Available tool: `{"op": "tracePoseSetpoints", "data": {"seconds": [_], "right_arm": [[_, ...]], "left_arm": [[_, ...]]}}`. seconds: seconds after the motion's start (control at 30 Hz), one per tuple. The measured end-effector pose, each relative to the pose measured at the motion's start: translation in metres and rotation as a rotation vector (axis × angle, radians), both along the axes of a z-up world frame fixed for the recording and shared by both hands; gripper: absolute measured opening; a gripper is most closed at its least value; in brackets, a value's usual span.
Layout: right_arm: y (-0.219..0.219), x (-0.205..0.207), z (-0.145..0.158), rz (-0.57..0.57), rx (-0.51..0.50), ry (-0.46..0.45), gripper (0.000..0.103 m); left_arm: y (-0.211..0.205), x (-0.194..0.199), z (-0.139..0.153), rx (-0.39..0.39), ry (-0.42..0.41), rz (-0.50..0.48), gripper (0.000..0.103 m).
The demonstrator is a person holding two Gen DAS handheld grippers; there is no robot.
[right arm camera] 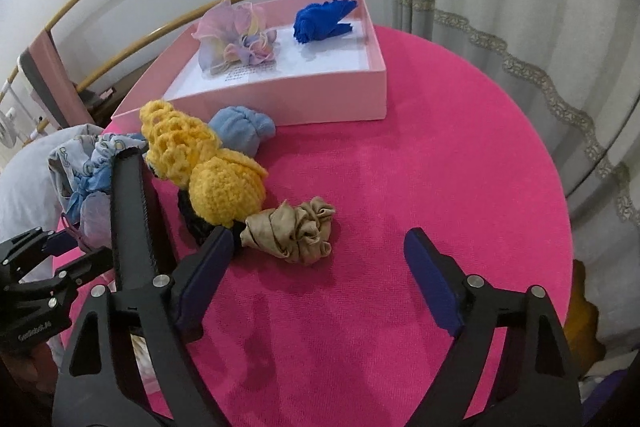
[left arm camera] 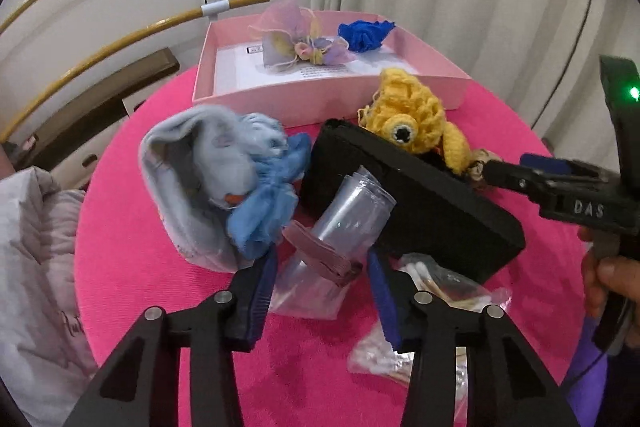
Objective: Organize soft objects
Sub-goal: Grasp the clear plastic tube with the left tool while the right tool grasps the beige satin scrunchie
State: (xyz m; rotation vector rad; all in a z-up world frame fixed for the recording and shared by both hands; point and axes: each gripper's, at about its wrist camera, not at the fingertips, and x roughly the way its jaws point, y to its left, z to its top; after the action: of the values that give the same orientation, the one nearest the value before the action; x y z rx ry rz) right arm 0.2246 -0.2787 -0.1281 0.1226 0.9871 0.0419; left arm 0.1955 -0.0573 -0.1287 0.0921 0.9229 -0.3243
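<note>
Soft objects are seen spread over a round pink table (right arm camera: 400, 155), with a pink box (right arm camera: 320, 99) set at its far side, in the upper middle of both views. Two of them are already held in the box: a pastel frilly scrunchie (right arm camera: 236, 39) on the left and a dark blue cloth (right arm camera: 320, 19) on the right, apart from each other.

Outside the box, a yellow crocheted toy (right arm camera: 208, 171) is found left of centre in the right wrist view, leaning on a black block (left arm camera: 420, 195). A beige scrunchie (right arm camera: 296, 231) is laid just beside it, touching a dark piece under the toy. A light blue bundle (right arm camera: 244, 131) is seen near the box's front wall.

In the left wrist view, a pale blue cloth (left arm camera: 200, 179) and a blue ruffled scrunchie (left arm camera: 264, 203) are piled at centre left. A clear plastic roll (left arm camera: 348, 215) with a mauve band (left arm camera: 320, 255) around it is seen between the pads of the left tongs (left arm camera: 324, 267), which are partly closed (whether the pads press on it cannot be told). A bag of cotton swabs (left arm camera: 440, 291) is lying at lower right.

The right tongs (right arm camera: 320, 267) are spread wide, with bare table between the pads and the beige scrunchie just above the left one. A hand (left arm camera: 604, 291) is visible at the right edge.
</note>
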Motion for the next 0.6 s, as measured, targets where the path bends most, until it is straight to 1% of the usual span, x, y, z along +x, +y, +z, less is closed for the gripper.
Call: {"op": "tracePoseSetpoints", "data": {"seconds": [0.03,0.13,0.2,0.27,0.3,0.4,0.43,0.5,0.53,0.57,0.6], "right_arm": [[0.000,0.000,0.000,0.000,0.000,-0.001,0.086],[0.000,-0.001,0.001,0.001,-0.003,-0.002,0.086],[-0.001,-0.001,0.001,-0.002,-0.003,-0.001,0.086],[-0.001,0.000,0.000,-0.004,-0.001,0.002,0.086],[-0.001,0.001,-0.001,-0.005,0.001,0.003,0.086],[-0.001,0.003,-0.003,-0.003,0.004,0.005,0.086],[0.000,0.004,-0.005,0.000,0.002,0.007,0.086],[0.000,0.006,-0.007,0.003,-0.003,0.011,0.084],[0.000,0.006,-0.009,0.005,-0.004,0.013,0.084],[0.000,0.007,-0.011,0.007,-0.006,0.017,0.080],[0.001,0.009,-0.015,0.008,-0.006,0.023,0.075]], "left_arm": [[-0.001,-0.002,0.002,0.011,-0.012,-0.002,0.043],[-0.004,-0.013,0.012,0.011,-0.055,-0.014,0.045],[-0.007,-0.018,0.017,0.015,-0.074,-0.033,0.053],[-0.014,-0.015,0.014,0.036,-0.074,-0.056,0.055],[-0.018,-0.010,0.008,0.051,-0.058,-0.071,0.055],[-0.023,0.007,-0.013,0.071,-0.004,-0.069,0.052],[-0.022,0.012,-0.018,0.065,0.010,-0.060,0.051],[-0.018,0.017,-0.021,0.034,0.028,-0.043,0.045],[-0.016,0.017,-0.021,0.022,0.033,-0.038,0.044],[-0.014,0.017,-0.020,0.014,0.035,-0.036,0.041],[-0.013,0.016,-0.020,0.009,0.036,-0.034,0.039]]}}
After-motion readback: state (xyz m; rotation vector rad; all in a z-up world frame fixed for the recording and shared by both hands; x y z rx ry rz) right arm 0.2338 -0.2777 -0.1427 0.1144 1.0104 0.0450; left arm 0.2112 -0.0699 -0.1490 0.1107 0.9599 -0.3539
